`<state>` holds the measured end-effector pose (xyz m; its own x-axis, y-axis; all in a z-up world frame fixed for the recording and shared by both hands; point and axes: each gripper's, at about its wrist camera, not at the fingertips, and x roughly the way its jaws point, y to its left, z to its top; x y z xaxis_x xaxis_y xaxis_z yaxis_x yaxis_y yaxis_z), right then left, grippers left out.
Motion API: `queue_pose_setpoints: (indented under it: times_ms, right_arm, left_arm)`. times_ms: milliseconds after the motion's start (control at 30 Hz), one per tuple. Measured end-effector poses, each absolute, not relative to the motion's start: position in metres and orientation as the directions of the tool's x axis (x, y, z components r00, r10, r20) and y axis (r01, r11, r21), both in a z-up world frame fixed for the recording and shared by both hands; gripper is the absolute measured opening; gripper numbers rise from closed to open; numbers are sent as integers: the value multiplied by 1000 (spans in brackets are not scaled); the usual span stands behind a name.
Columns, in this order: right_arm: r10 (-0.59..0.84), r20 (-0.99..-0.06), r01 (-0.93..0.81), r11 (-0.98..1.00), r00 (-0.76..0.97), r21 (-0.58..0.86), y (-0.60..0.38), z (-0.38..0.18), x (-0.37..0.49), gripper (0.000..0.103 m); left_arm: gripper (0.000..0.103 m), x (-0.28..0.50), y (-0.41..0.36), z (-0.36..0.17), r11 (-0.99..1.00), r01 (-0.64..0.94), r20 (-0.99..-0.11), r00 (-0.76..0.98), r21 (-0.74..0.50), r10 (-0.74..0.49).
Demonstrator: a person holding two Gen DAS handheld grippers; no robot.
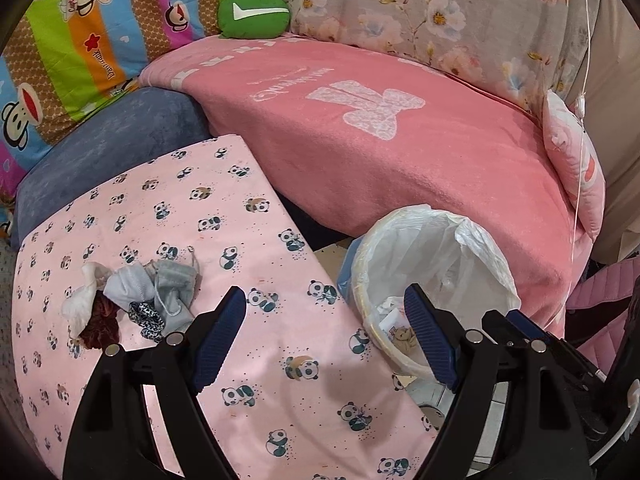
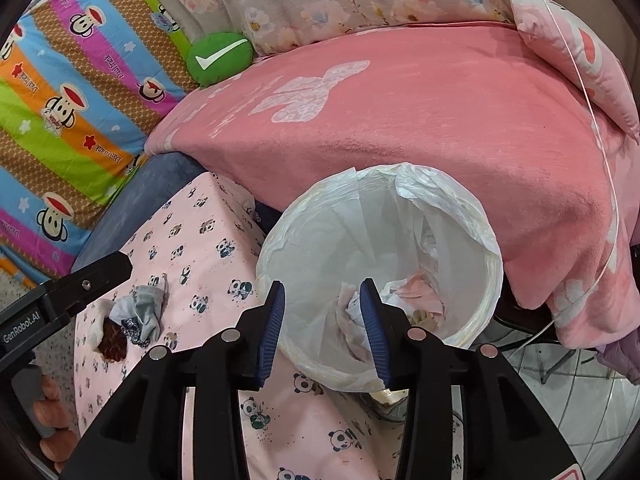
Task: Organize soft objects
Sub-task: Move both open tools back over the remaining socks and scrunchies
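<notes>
Left gripper (image 1: pixel 324 336) is held wide open, empty, over the panda cloth (image 1: pixel 224 216); right gripper (image 2: pixel 322 330) is parted, empty, above the lined bin (image 2: pixel 490 264). Small soft items (image 1: pixel 132 304) are heaped at the cloth's left. Risk: several tangled pieces snagged in one careless pinch.

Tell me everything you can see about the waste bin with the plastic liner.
The waste bin is round, upright and open-topped, with a pale cream rim and a blue outer wall showing in the left wrist view. A thin, translucent white plastic liner is folded loosely over the rim, crinkled and bunched on the far side. Inside lie crumpled white, pink and brownish scraps. It stands on the tiled floor, between the panda-print surface and the pink blanket hanging beside it.
</notes>
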<state>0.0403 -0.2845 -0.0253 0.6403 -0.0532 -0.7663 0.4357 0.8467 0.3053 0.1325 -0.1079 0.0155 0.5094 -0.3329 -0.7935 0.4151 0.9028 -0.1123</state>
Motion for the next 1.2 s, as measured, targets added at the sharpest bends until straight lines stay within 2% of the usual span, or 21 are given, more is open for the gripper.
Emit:
queue_pose_setpoints:
  times_ms: [767, 1200]
  right_arm:
    - [0, -786, 330, 908, 619, 260, -211, -26, 68, 42]
    - [46, -802, 242, 942, 595, 234, -157, -35, 94, 47]
  left_arm:
    - [78, 146, 1, -17, 968, 219, -834, 505, -125, -222]
    - [78, 165, 75, -39, 987, 70, -854, 495, -142, -159]
